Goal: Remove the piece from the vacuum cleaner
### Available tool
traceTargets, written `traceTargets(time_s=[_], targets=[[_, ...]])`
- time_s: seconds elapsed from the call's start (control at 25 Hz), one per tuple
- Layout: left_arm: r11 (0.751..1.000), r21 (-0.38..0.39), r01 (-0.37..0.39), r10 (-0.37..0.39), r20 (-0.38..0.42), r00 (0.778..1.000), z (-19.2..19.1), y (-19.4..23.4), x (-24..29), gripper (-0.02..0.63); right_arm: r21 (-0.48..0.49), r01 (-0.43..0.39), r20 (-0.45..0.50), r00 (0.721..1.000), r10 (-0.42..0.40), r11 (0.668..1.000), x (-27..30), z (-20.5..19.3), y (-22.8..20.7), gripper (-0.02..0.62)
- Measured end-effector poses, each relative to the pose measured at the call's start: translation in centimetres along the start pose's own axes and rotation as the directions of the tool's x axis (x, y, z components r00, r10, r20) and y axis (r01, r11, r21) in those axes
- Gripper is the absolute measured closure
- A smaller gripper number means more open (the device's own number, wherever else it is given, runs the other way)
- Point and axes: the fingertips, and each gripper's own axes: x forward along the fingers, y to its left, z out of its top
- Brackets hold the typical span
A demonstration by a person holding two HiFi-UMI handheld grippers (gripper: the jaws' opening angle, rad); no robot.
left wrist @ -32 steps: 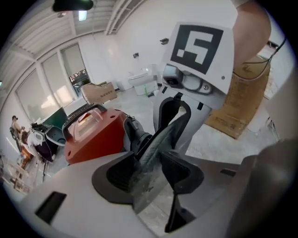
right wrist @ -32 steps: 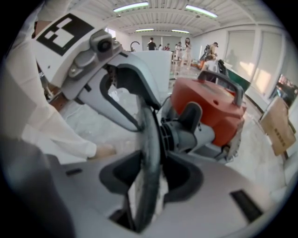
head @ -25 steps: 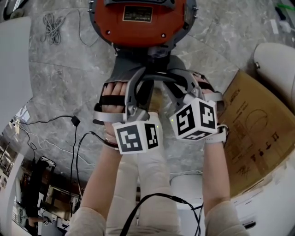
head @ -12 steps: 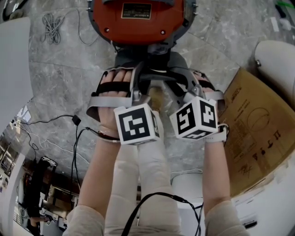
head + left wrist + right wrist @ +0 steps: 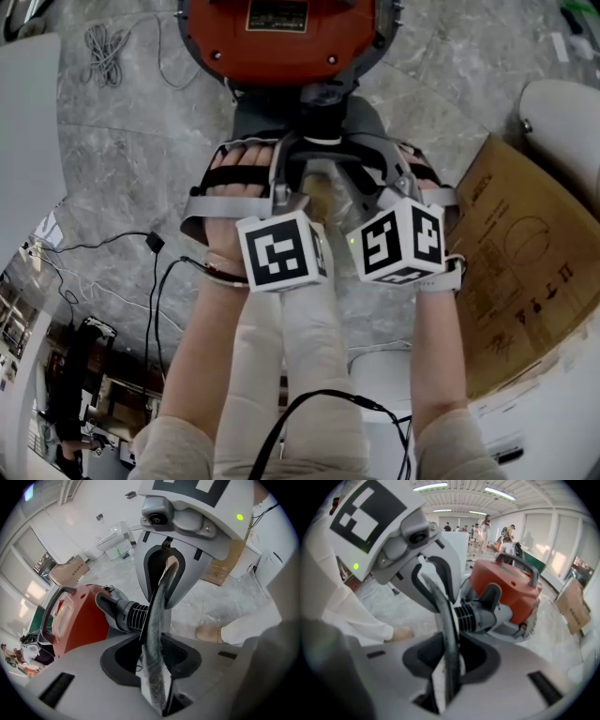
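An orange vacuum cleaner (image 5: 281, 42) stands on the floor at the top of the head view. A dark ribbed hose connector (image 5: 323, 127) sticks out of its grey base toward me. My left gripper (image 5: 300, 157) and right gripper (image 5: 354, 157) both reach in to this connector from either side, facing each other. In the left gripper view the connector (image 5: 131, 616) lies just left of the fingers (image 5: 157, 667). The left jaws are closing, and I see them edge-on, so what lies between them is hidden. In the right gripper view the connector (image 5: 476, 616) touches the right side of the fingers (image 5: 449, 658).
A flattened cardboard box (image 5: 520, 262) lies at the right beside a white rounded object (image 5: 562, 122). A coiled white cable (image 5: 103, 47) and black cables (image 5: 155, 248) lie on the marble floor at the left. The person's shoe (image 5: 323, 197) sits under the grippers.
My left gripper has moved forward toward the vacuum cleaner, up to the connector. The right gripper has stayed almost where it was.
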Motion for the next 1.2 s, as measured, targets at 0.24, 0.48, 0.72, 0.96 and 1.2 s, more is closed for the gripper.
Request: traceTargets(time_s=[0.24,0.48,0.72,0.96,1.2], targets=[[0.999,-0.035,-0.014,0.014,0.012,1.0,0.03,0.44,-0.23,0.526,-0.009,0.005,-0.005,1.0,-0.005,1.0,-0.29,-0.16,-0.09,0.514],[0.998,-0.053,-0.018,0.019,0.031,0.999,0.13,0.24,-0.43,0.537,-0.008,-0.001,-0.005,1.0,0.001,1.0,-0.51,-0.16,0.21,0.535],[0.998,-0.066,-0.019,0.021,0.032,0.999,0.08,0.26,-0.5,0.54,-0.005,0.02,-0.005,1.0,-0.02,1.0,-0.49,-0.18,0.17,0.54],[0.997,-0.072,-0.036,0.038,0.031,0.999,-0.02,0.52,-0.79,0.541,-0.004,0.03,-0.004,1.0,-0.03,1.0,-0.62,0.08,0.34,0.543],[0.996,-0.085,-0.023,0.026,0.036,0.999,-0.18,0.42,-0.72,0.541,0.0,0.017,-0.02,1.0,-0.017,1.0,-0.59,0.07,0.53,0.546]])
